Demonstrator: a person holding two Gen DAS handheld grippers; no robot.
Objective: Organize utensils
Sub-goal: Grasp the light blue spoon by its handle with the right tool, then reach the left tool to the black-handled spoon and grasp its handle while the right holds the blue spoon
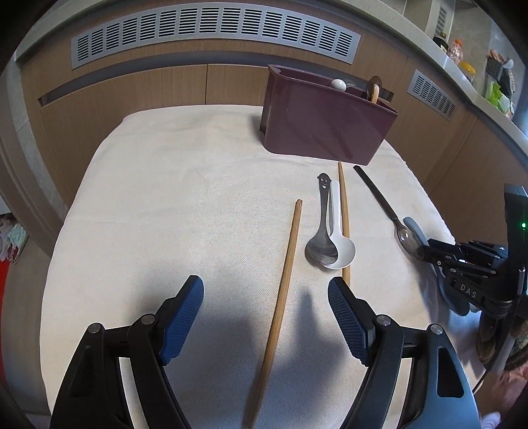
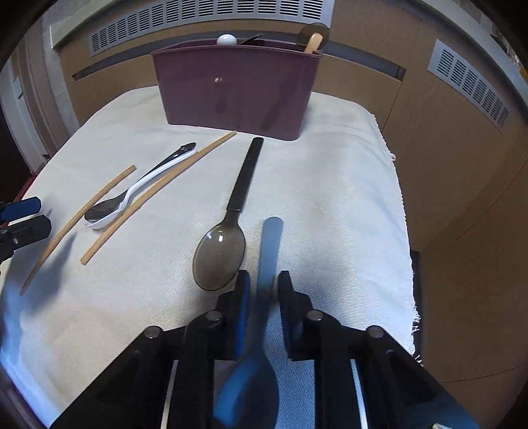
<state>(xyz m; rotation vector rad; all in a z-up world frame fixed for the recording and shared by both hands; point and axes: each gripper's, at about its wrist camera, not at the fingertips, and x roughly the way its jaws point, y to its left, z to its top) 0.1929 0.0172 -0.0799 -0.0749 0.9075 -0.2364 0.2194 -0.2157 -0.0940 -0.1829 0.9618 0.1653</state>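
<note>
Two jaws of the right gripper (image 2: 262, 280) straddle a blue spoon (image 2: 269, 250), handle pointing toward the caddy (image 2: 236, 85). Whether they pinch it is unclear. Left gripper (image 1: 265, 290), spread, hovers over a chopstick (image 1: 283, 280).

Wood-panelled wall (image 1: 138, 95) seen at 12 o'clock, slatted grey vent (image 1: 211, 31) set above; cluttered counter ledge (image 1: 475, 85) at 2 o'clock; surface covered by white cloth (image 1: 184, 198).

Home kitchen or dining corner, wood-grain cabinet fronts (image 1: 132, 95) with grey slatted vent grilles (image 1: 214, 29) beyond the fingers, maroon plastic cutlery caddy (image 2: 236, 89) on white woven cloth (image 1: 181, 198), probably bottles on pale countertop (image 1: 495, 109) far right
</note>
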